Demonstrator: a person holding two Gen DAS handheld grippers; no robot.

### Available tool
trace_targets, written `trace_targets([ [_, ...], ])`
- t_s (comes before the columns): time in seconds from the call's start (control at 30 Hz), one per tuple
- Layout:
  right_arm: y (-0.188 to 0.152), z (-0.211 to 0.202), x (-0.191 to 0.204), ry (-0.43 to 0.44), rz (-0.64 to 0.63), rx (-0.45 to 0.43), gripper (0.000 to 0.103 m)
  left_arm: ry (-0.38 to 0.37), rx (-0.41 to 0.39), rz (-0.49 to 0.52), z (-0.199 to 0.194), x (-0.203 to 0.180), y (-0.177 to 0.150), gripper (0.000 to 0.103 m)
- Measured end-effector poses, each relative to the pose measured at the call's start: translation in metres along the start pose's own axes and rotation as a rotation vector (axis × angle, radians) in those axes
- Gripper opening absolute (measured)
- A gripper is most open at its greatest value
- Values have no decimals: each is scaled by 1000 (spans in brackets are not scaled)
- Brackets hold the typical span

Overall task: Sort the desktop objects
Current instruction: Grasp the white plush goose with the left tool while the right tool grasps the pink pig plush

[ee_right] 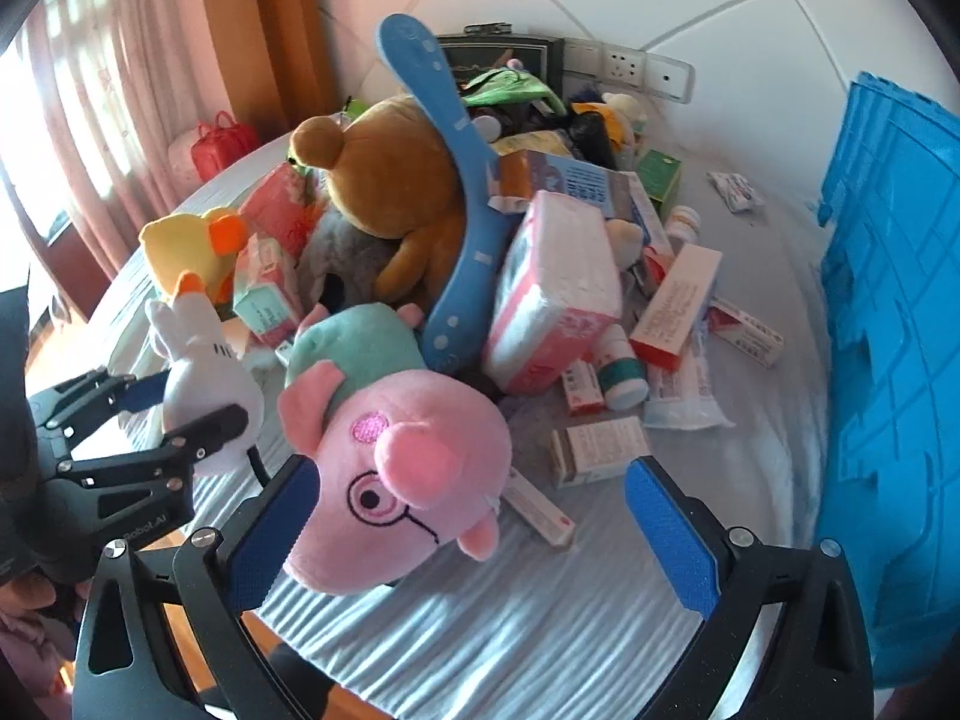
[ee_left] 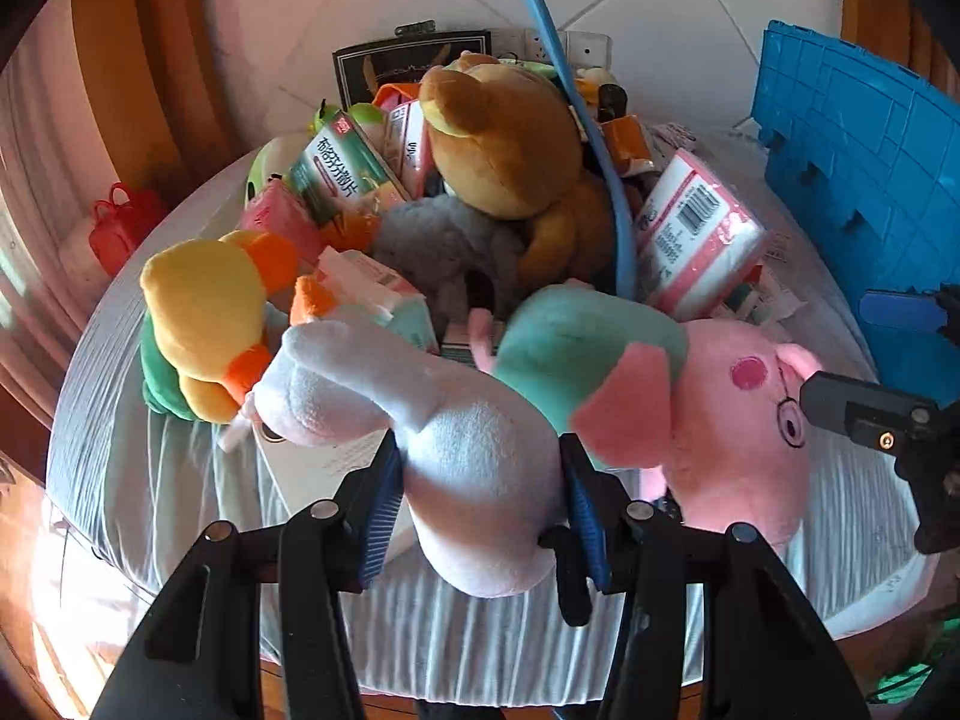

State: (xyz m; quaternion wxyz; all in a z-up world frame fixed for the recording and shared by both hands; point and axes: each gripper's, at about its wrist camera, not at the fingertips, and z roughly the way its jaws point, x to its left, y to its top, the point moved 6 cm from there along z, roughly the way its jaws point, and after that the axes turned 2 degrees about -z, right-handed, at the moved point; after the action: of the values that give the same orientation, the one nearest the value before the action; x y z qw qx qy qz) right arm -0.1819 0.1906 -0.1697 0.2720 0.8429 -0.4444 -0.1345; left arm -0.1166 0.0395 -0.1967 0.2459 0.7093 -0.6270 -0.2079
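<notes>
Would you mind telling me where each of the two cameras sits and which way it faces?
Left wrist: on the left gripper, angled down at the cluttered table; its pads squeeze the white plush, right gripper at the edge.
Right wrist: on the right gripper, angled down; jaws open around the pink pig plush, left gripper beside it.
Shared: both plushes, brown bear, blue crate.

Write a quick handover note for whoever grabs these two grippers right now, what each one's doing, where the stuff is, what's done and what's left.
Left gripper: shut on the white plush goose, pads squeezing its body near the table's front edge.
Right gripper: open, jaws wide around the pink pig plush, not pressing it.
Pile: brown teddy bear, yellow duck plush, tissue pack and medicine boxes lie heaped mid-table.
Blue crate stands at the right edge; its inside is not visible.
Done: goose gripped.
Left: nearly everything, judging by the pile.
</notes>
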Motion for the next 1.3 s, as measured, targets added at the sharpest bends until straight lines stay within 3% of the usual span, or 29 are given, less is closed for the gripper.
trace_targets([
  [0.2,8,37,34,-14,-89,101,103,-14,33,1,9,14,5,49],
  [0.47,10,88,49,-89,-179,245,103,-55,51,4,20,23,19,49],
  [0.73,4,113,40,-36,-138,306,103,-74,54,0,22,20,25,49],
  [0.93,8,88,38,-5,-100,224,87,-80,3,1,3,16,39,49],
  [1.3,55,-12,6,5,-9,-41,87,-107,-162,23,-52,-5,98,49],
])
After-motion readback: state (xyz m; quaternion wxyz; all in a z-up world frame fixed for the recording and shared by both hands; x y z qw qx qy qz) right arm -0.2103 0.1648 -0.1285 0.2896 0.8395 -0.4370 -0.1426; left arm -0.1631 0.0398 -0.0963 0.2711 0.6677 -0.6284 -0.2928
